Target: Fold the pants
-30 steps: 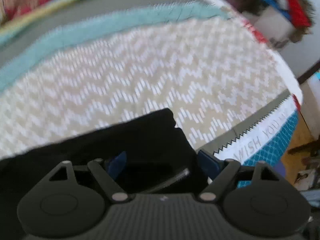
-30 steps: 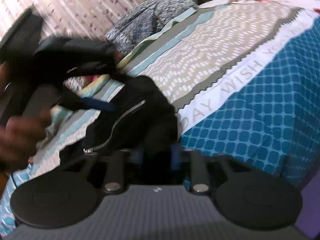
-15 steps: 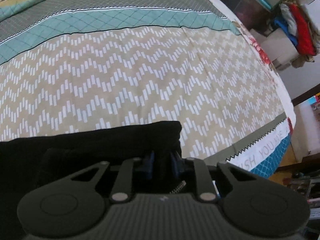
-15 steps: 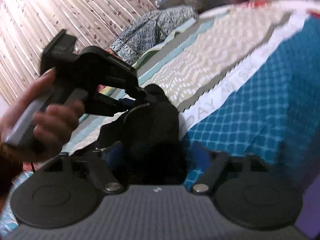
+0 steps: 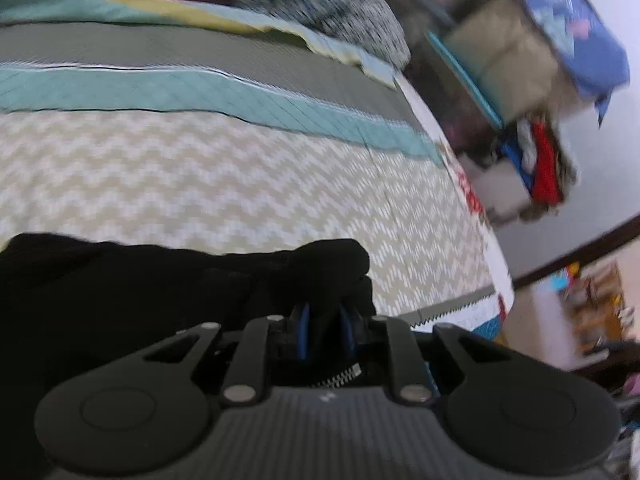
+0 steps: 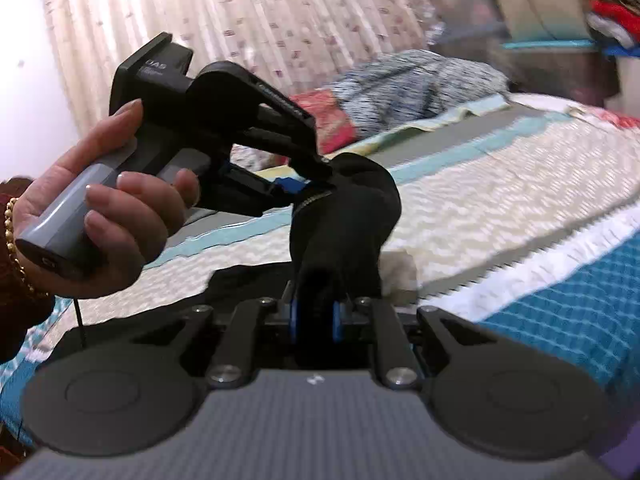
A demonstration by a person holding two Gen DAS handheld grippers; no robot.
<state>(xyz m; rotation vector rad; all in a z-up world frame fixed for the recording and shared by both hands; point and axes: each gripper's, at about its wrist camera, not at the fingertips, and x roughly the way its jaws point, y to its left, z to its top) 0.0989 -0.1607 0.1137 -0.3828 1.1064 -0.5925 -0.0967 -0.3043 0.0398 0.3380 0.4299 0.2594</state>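
The black pants [image 5: 168,292] hang bunched over the patterned bed cover. My left gripper [image 5: 323,330] is shut on a fold of the pants beside a silver zipper [image 5: 340,378]. In the right wrist view the left gripper [image 6: 308,184] shows held in a hand, pinching the top of the pants [image 6: 348,216] raised above the bed. My right gripper [image 6: 316,322] is shut on the lower part of the same black cloth.
The bed [image 5: 240,184] has a chevron, teal and grey striped cover, with a blue checked band [image 6: 560,320] at its near edge. A blue patterned pillow [image 6: 416,80] lies at the head. Shelves with stacked clothes [image 5: 536,160] stand beyond the bed. A curtain [image 6: 280,20] hangs behind.
My right gripper was open half a second ago and has closed on the pants. Both grippers have lifted the cloth higher off the bed. The left gripper stays shut.
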